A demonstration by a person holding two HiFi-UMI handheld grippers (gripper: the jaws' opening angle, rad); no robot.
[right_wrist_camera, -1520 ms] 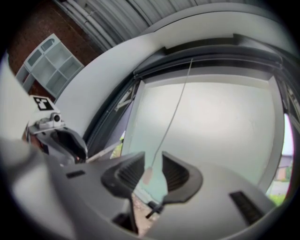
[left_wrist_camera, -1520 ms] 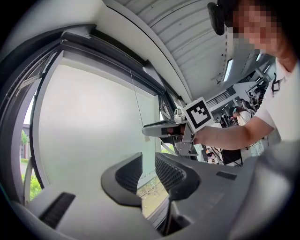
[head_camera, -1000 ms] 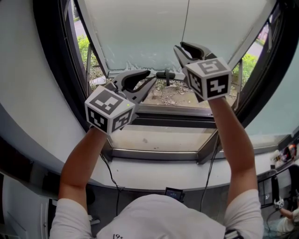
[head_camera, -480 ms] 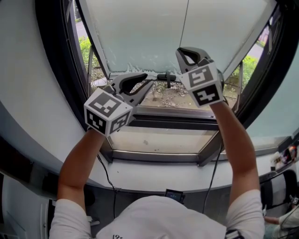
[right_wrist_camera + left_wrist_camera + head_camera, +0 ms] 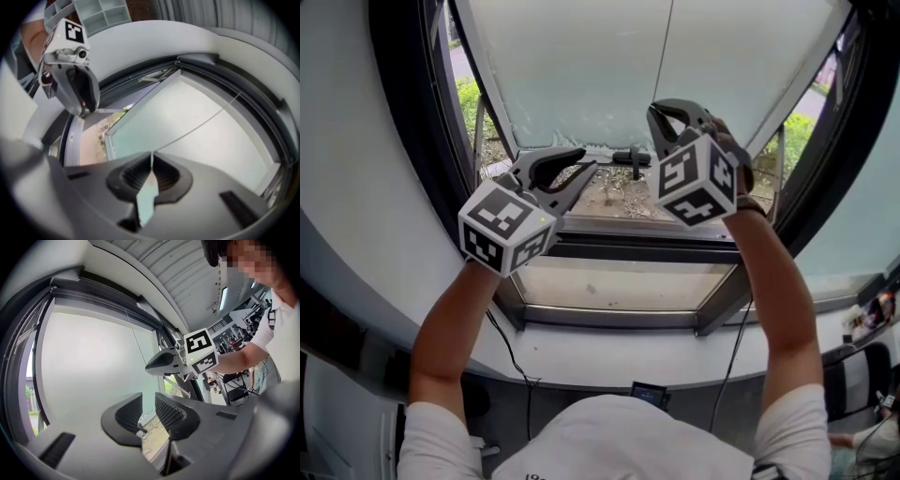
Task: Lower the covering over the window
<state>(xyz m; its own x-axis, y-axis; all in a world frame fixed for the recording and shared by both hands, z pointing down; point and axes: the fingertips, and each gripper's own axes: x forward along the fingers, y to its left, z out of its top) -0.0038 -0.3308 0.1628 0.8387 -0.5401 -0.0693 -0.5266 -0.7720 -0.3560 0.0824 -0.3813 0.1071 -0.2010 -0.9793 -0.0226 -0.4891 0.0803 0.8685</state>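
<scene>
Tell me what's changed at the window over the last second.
The right tool rolled in place, its marker cube turning, shut on the thin pull cord. The left tool stayed open and empty beside it; the pale roller blind hangs at the same height.

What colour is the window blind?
The blind is milky white, faintly green; head view shows it best.
</scene>
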